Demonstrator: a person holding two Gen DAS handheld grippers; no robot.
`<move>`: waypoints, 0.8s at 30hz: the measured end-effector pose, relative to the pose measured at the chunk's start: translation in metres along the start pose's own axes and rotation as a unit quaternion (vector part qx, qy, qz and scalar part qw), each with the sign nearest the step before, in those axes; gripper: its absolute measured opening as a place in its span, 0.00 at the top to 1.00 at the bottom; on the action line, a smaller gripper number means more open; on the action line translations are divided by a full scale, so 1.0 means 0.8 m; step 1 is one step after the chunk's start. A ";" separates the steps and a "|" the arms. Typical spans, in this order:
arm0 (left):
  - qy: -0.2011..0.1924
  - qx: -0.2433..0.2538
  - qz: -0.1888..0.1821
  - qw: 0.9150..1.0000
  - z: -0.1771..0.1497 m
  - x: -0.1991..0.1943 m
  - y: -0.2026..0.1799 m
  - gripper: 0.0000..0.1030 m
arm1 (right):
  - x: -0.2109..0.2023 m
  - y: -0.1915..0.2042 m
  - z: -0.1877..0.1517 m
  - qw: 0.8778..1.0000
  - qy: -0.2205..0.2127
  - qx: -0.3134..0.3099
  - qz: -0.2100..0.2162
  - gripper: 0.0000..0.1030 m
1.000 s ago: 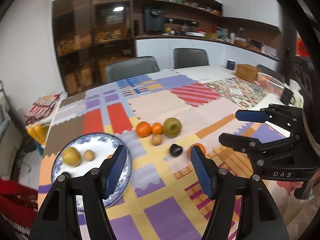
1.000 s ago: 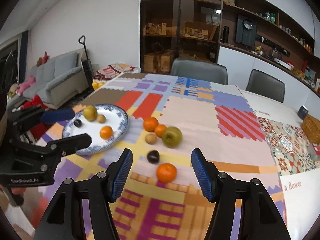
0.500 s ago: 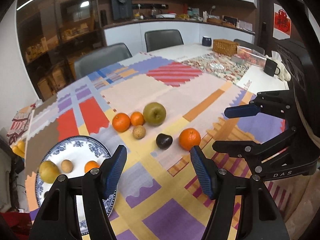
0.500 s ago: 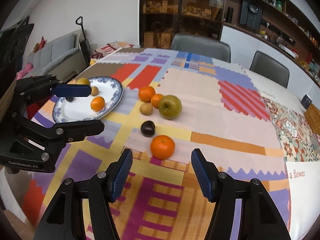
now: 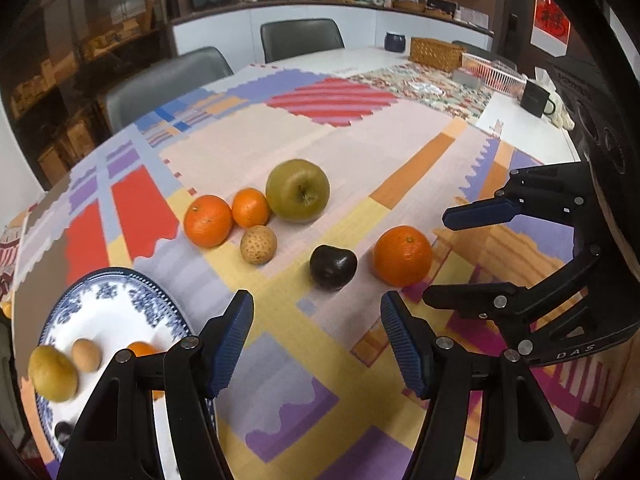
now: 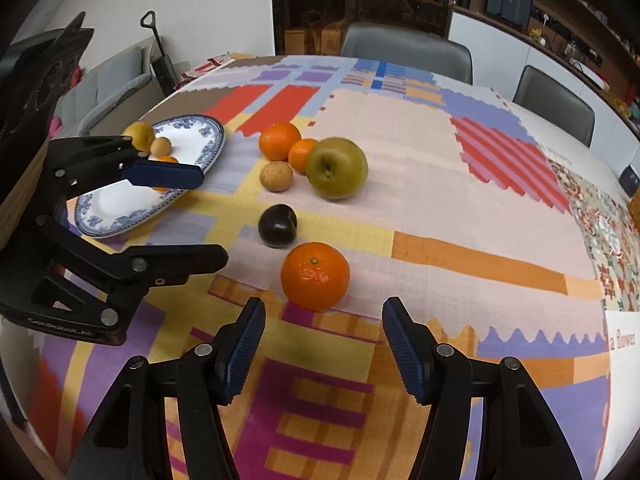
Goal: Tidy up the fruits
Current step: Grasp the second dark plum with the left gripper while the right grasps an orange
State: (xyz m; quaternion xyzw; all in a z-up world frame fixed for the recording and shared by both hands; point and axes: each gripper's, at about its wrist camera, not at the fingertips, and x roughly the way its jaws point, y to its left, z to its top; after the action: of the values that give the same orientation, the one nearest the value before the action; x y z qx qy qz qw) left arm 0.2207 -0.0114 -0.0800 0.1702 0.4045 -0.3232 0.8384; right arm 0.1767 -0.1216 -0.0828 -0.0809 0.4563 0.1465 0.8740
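Note:
On the patchwork cloth lie a green apple, two oranges side by side, a small tan fruit, a dark plum and a lone orange. A blue-and-white plate at left holds a yellow fruit, a small tan fruit, an orange and a dark fruit. My left gripper is open and empty, just short of the plum. My right gripper is open and empty, with the lone orange just beyond its fingertips. Each gripper also shows in the other's view.
Grey chairs stand at the table's far side. A wicker basket, a white rack and a black mug sit at the far right end. A sofa lies beyond the left edge.
Both grippers have moved forward and lower toward the loose fruit, which looms larger. The left view has swung right, so the plate sits further to the left. Both stay open.

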 end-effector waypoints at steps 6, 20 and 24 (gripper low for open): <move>0.016 0.012 -0.015 1.000 0.009 0.025 0.006 0.38 | 0.018 -0.009 0.003 1.000 0.009 0.009 0.005 0.40; 0.031 0.035 -0.036 0.998 0.025 0.052 0.000 0.50 | 0.035 -0.014 0.008 0.999 0.005 -0.006 0.042 0.60; 0.030 0.027 -0.033 0.999 0.028 0.058 -0.002 0.59 | 0.034 -0.020 0.006 0.999 0.001 0.003 0.044 0.60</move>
State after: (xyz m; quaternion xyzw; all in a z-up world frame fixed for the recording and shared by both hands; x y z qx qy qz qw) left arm 0.2536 -0.0436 -0.1031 0.1887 0.4262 -0.3562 0.8098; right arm 0.2005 -0.1307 -0.1024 -0.0581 0.4611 0.1828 0.8664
